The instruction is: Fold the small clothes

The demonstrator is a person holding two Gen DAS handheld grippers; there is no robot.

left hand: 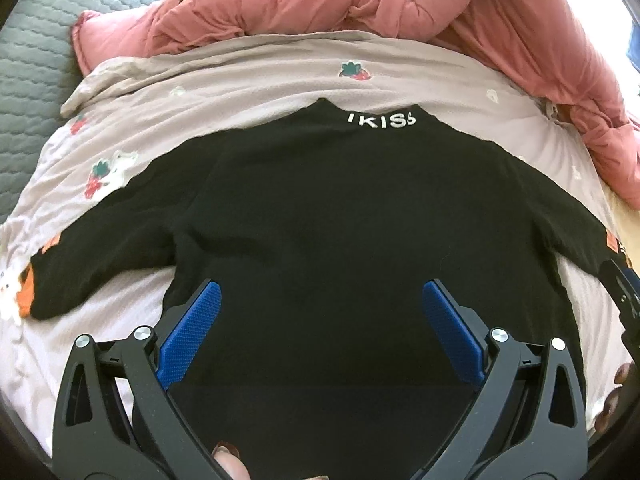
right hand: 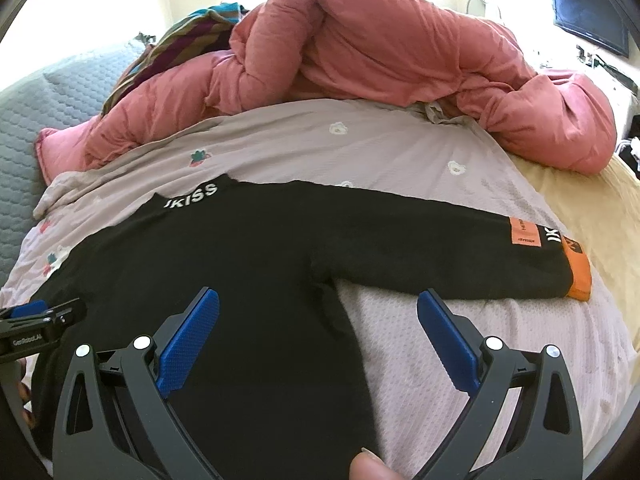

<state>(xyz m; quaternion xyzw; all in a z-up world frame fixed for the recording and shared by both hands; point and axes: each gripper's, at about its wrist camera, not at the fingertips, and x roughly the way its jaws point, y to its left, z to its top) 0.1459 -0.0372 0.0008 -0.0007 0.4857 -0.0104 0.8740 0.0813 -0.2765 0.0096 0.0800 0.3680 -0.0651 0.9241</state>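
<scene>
While both tongs hang spread and empty, a black top (left hand: 340, 216) lies flat on the bed.

The top rests on a pale sheet (left hand: 248, 80) printed with strawberries, its collar lettered in white pointing away and both sleeves stretched out to the sides; the orange cuff (right hand: 579, 276) of the right sleeve lies near a yellow cover (right hand: 592, 208); the left tongs (left hand: 320, 312) hover over the lower body of the top, blue pads wide apart; the right tongs (right hand: 318, 320) hover over the top's right side edge, one pad above black cloth and the other above the sheet; a crumpled pink quilt (right hand: 380, 40) is heaped beyond the collar, with grey quilted bedding (left hand: 36, 60) to the left; a fingertip (right hand: 370, 466) shows at the bottom edge of the right view.
</scene>
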